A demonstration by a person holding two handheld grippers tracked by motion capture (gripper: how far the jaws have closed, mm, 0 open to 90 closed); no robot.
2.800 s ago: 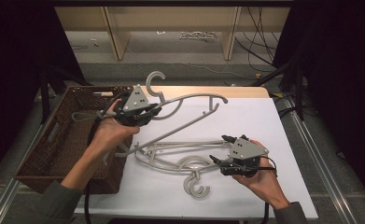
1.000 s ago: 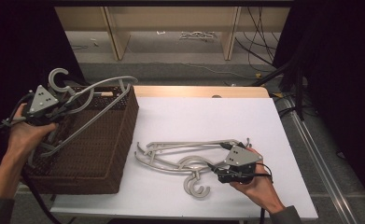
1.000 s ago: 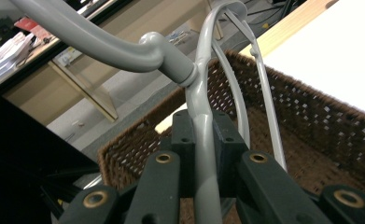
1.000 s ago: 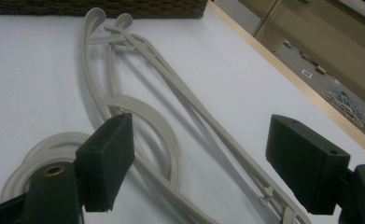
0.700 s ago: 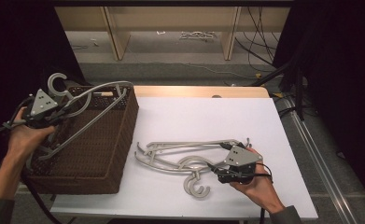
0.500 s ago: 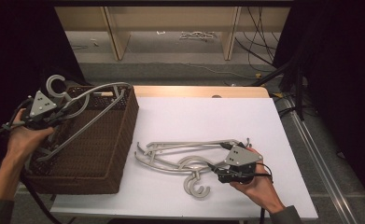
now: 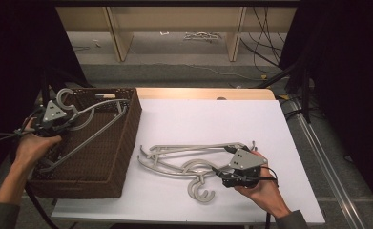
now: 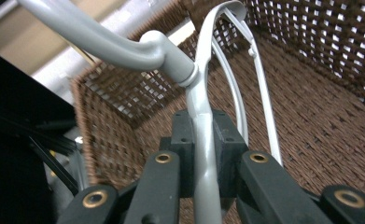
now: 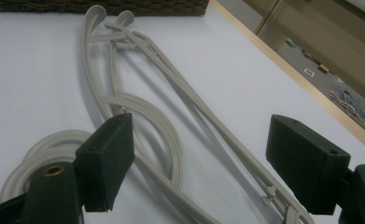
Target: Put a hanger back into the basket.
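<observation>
A grey plastic hanger (image 7: 96, 128) hangs tilted inside the brown wicker basket (image 7: 127, 143) at the table's left. My left gripper (image 7: 69, 121) is shut on it just below the hook. In the left gripper view, the black pads (image 8: 182, 154) clamp the hanger's neck (image 8: 202, 116), with the basket's woven floor (image 8: 334, 121) behind. Two more grey hangers (image 7: 184, 155) lie stacked on the white table. My right gripper (image 7: 221, 175) rests at their right end, open. In the right gripper view, its jaws (image 9: 203, 163) stand wide on either side of the hangers' arms (image 9: 124, 60) without touching them.
The white tabletop (image 7: 212, 119) stretches behind the hangers to a wooden strip at its far edge. The basket's side wall (image 9: 101, 5) stands just left of the hangers' far ends. Dark curtains and cables flank the table.
My left gripper has carried its hanger from the table's middle over to the basket and has sunk with it during the last second. The right gripper has stayed still.
</observation>
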